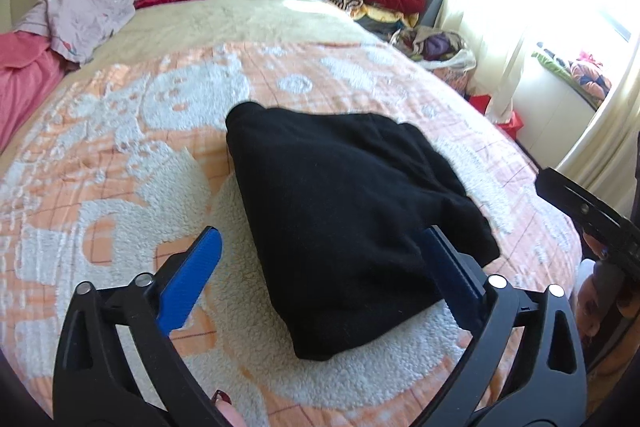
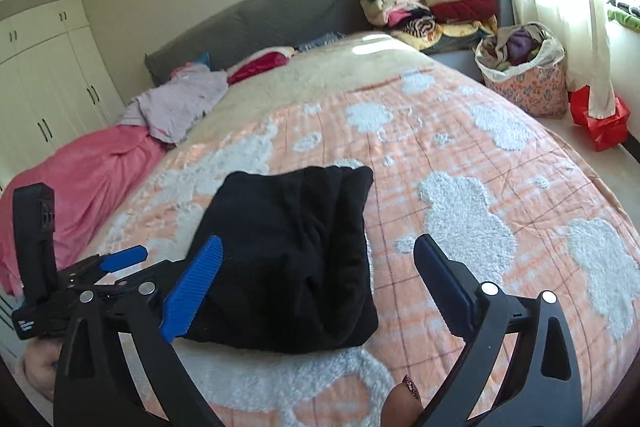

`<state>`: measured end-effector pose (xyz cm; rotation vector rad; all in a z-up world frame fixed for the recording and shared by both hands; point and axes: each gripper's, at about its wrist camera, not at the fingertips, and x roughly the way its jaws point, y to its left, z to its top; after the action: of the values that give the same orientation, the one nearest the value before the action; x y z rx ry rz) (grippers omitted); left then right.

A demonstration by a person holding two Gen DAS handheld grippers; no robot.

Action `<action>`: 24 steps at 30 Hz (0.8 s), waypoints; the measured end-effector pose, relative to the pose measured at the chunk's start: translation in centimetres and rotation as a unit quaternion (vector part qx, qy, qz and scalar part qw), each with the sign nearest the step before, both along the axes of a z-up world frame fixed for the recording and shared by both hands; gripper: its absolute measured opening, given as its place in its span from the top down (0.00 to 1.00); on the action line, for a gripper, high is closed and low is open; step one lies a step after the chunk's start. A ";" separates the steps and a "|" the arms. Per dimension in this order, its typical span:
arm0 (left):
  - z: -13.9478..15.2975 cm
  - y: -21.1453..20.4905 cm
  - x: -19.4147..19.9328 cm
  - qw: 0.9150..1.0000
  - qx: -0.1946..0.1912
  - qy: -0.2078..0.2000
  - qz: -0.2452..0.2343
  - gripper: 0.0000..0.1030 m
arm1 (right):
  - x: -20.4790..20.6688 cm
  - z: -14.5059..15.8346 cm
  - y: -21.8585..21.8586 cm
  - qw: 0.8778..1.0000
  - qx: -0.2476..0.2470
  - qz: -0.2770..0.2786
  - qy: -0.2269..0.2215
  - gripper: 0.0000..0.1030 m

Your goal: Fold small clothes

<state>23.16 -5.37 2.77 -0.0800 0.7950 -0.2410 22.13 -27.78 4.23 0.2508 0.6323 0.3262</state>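
Black garment [image 1: 344,203] lies folded in a compact, roughly trapezoid bundle on the bed [image 1: 120,131], near-centre of the orange-and-white fleece blanket [image 1: 304,67]. It appears soft, light knit fabric with no stiffness, so it will sag and unfold if lifted by one point. Layered edges show along its far right side in the right wrist view.

Left hand-held gripper [image 1: 320,263]: jaws spread wide, nothing held. Its blue fingers [image 1: 188,291] straddle the near end of the garment; the right finger sits at or just over the cloth's near right edge, and contact cannot be confirmed. Right hand-held gripper [image 2: 316,287]: jaws also spread wide, empty, hovering over the near edge of the garment.

Judgement on grasp: pinch all layers at the near corners, one gripper per corner, so the fold stays together. The fleece below is grippy and may drag or get pinched along with the cloth.

Open room: blanket is bare to the left, right and far side of the garment. Loose pink and lilac clothes [image 2: 172,107] lie far left; folded stacks [image 2: 432,3] sit far right by the headboard. The bed's right edge is near the bag of clothes [image 2: 528,75] on the floor.
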 end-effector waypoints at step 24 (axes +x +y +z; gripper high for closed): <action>1.4 3.3 -10.3 0.998 0.029 -0.053 0.006 0.09 | -11.0 0.2 3.5 0.997 -0.070 -0.004 -0.036 0.05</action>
<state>12.86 -2.10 4.18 -0.0175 0.6949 -0.2090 11.14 -24.25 4.48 0.1059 0.5805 0.2810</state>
